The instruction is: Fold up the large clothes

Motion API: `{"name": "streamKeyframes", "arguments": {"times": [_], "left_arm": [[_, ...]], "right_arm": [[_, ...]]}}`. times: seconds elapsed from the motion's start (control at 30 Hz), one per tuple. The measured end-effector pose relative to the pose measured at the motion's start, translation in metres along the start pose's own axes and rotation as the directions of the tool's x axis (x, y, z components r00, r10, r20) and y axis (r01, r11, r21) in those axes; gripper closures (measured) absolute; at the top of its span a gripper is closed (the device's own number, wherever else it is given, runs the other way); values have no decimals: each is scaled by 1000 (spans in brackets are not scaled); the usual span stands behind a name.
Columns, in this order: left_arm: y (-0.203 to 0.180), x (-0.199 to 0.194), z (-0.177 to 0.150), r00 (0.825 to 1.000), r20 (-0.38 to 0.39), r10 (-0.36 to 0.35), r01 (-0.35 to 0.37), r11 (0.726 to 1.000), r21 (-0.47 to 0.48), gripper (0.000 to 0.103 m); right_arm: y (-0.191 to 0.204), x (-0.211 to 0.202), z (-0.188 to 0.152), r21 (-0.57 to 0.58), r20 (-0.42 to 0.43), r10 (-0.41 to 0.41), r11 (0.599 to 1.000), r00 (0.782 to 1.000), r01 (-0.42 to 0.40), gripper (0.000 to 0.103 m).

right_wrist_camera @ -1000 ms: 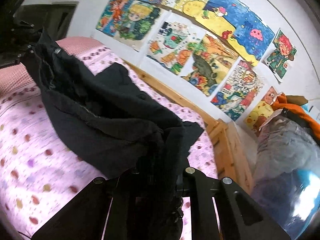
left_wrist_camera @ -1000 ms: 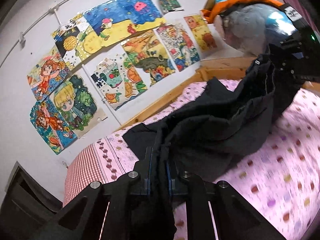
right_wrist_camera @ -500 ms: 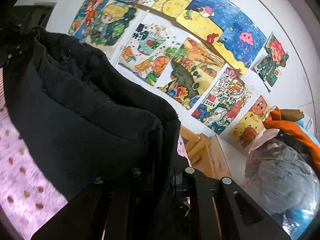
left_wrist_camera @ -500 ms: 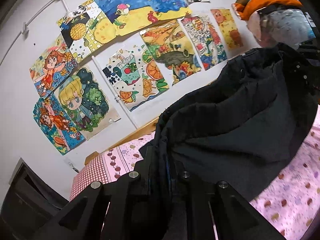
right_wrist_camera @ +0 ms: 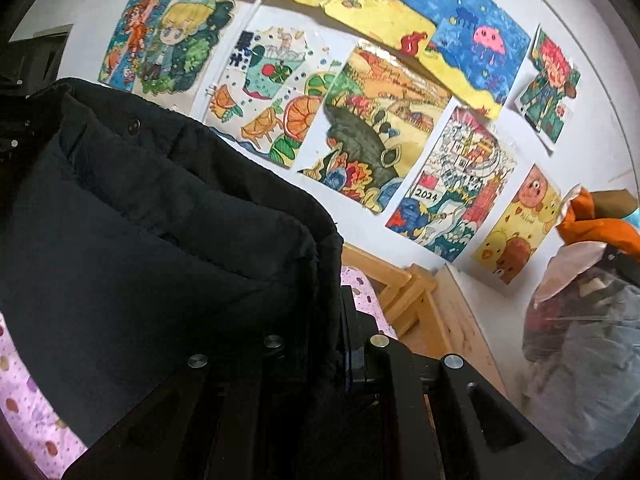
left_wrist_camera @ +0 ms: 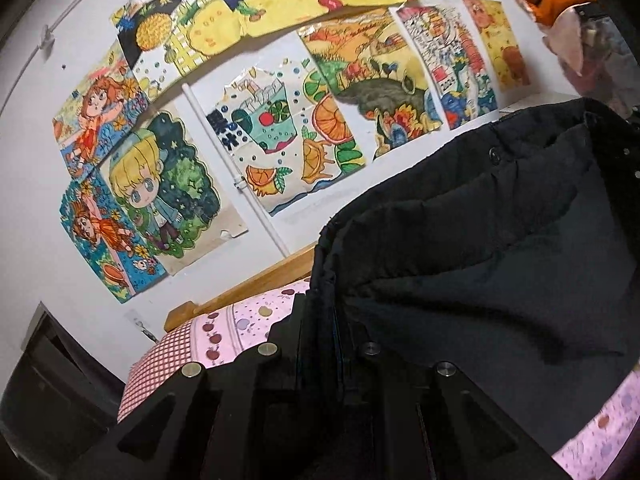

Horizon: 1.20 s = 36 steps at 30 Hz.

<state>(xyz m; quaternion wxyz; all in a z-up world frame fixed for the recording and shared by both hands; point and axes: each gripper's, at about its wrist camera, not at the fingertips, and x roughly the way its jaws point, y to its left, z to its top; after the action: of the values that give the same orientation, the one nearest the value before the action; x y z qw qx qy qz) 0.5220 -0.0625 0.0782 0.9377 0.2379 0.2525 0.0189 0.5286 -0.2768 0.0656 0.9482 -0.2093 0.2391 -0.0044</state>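
both grippers, left (left_wrist_camera: pixel 320 320) and right (right_wrist_camera: pixel 332 320), clenched on the coat (left_wrist_camera: pixel 480 260) hem; keep it taut, level, lower toward twelve o'clock onto the bed (left_wrist_camera: pixel 248 320).

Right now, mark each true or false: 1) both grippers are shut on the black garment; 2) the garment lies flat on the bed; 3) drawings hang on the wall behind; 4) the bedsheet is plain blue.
1) True: the left gripper and the right gripper each clamp the black garment.
2) False: it hangs lifted between the grippers, above the bed.
3) True: colourful drawings cover the wall.
4) False: the sheet is pink with dots.
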Motion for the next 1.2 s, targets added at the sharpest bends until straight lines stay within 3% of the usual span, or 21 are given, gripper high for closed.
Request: {"name": "streamKeyframes", "arguments": {"times": [0.37,0.53,0.83,1.0,1.03,1.1,1.2], "left_arm": [[-15,66,-2,995,-91,-30,33,999,31,93],[-18,89,-7,990,-126,-55,55,998,0,92],[-26,111,-22,988,-134,-79,78,997,-6,90],[-29,118,-25,986,-143,-81,82,997,-1,88],[-29,119,-26,986,-146,-81,82,997,3,86],[-28,120,-26,986,-149,-68,69,998,1,76],[-19,120,-25,988,-145,-53,47,998,-47,45]], "right_arm": [[5,64,-6,18,-90,75,997,993,-74,93],[12,90,-14,52,-130,117,992,985,-111,93],[21,117,-32,71,-154,168,985,974,-159,92],[23,124,-33,85,-179,163,985,970,-150,79],[21,126,-33,89,-184,155,986,971,-141,73],[16,127,-34,112,-186,132,987,974,-113,52],[1,122,-33,177,-156,137,978,978,-109,30]]}}
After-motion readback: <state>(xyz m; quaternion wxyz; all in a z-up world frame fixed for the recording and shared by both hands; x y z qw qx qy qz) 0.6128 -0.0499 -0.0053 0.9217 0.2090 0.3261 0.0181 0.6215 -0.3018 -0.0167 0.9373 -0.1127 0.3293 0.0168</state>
